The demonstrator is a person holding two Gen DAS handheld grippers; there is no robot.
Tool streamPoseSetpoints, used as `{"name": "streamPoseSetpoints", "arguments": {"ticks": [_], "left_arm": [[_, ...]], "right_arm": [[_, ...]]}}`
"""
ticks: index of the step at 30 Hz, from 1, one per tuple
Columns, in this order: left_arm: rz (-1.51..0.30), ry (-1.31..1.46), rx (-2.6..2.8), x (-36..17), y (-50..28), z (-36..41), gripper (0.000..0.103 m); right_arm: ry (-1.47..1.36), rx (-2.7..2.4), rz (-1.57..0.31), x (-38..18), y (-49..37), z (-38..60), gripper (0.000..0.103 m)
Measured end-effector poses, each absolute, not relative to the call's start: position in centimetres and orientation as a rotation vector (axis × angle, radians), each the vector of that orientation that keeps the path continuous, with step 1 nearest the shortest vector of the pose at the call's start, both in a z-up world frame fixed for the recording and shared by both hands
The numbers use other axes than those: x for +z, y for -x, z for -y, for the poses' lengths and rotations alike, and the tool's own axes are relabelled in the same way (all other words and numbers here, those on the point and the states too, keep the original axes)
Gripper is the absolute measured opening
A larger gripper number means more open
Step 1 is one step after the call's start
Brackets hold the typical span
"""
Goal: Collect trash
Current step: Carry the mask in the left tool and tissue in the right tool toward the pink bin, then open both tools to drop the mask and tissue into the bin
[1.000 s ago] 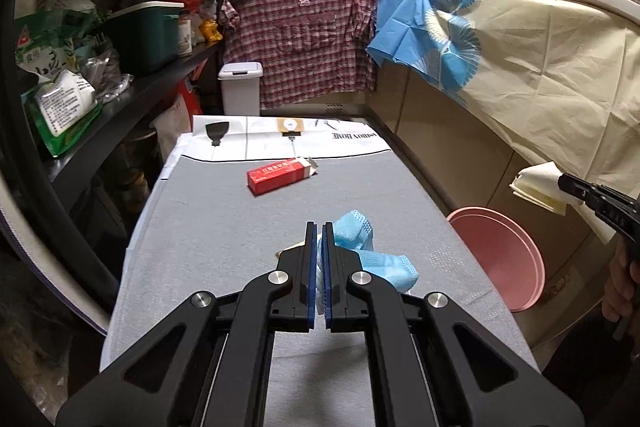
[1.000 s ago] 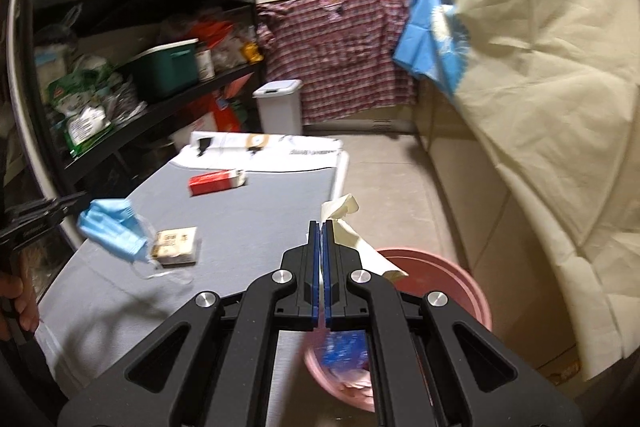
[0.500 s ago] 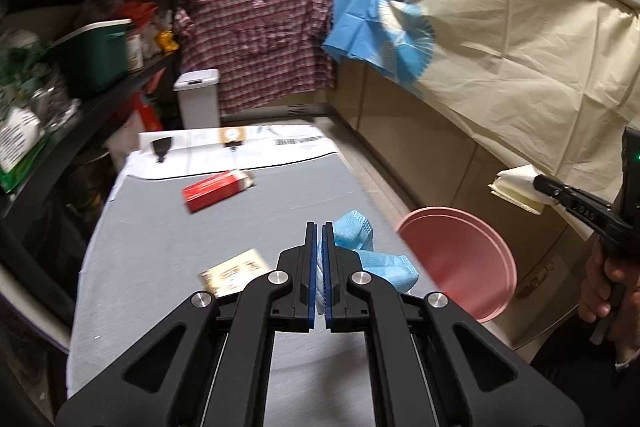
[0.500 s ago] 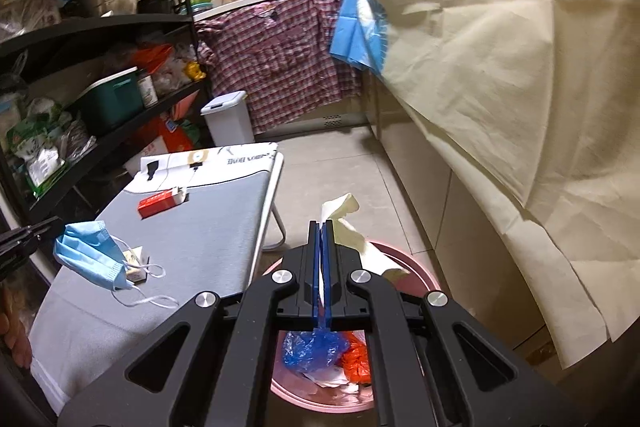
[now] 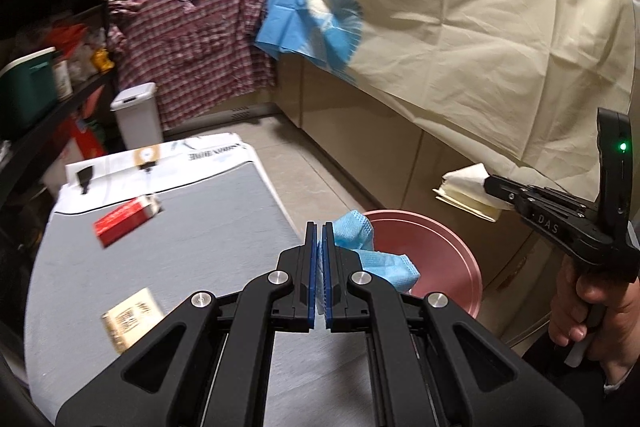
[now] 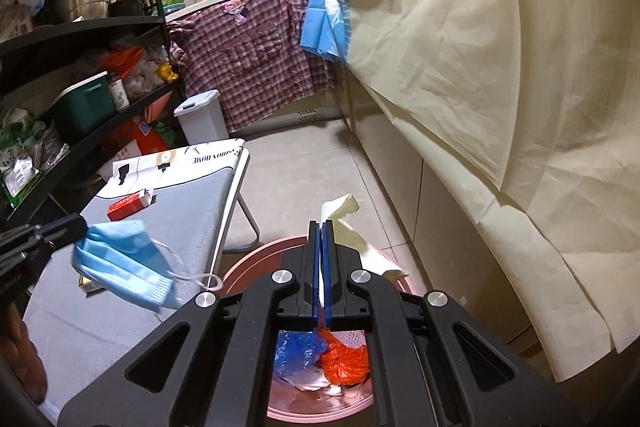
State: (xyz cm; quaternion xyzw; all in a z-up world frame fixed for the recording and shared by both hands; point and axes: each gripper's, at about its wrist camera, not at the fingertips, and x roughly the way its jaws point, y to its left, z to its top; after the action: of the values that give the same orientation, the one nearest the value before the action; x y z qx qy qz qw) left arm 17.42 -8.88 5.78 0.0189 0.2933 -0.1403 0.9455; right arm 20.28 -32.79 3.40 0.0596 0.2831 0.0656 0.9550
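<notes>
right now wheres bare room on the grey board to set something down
Bare grey board runs between the red box and the tan card, and along the edge nearest the pink bin. The far printed end is partly taken. The bin itself already holds bags.

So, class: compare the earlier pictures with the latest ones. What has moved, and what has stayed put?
Both grippers swung off the grey table toward the pink basin. The left gripper carried the blue mask to the table edge; the right gripper brought the cream tissue over the basin. Nothing was released. The red box and small card stayed put.
</notes>
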Motion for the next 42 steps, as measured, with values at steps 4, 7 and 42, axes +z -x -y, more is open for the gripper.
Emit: {"name": "streamPoseSetpoints", "arguments": {"ticks": [4,7,42], "left_arm": [[-0.625,-0.048,-0.314,4.5,-18.4,10.7,0.003],[-0.643,-0.054,-0.331,3.5,-19.2,11.7,0.003],[-0.766,0.032,-0.405,0.0,-21.4,11.3,0.013]], "right_arm": [[-0.13,0.129,-0.584,2.9,-20.6,33.2,0.002],[-0.129,0.131,-0.593,2.5,-21.0,33.1,0.002],[-0.052,0.111,-0.687,-0.4,-23.5,31.5,0.028]]}}
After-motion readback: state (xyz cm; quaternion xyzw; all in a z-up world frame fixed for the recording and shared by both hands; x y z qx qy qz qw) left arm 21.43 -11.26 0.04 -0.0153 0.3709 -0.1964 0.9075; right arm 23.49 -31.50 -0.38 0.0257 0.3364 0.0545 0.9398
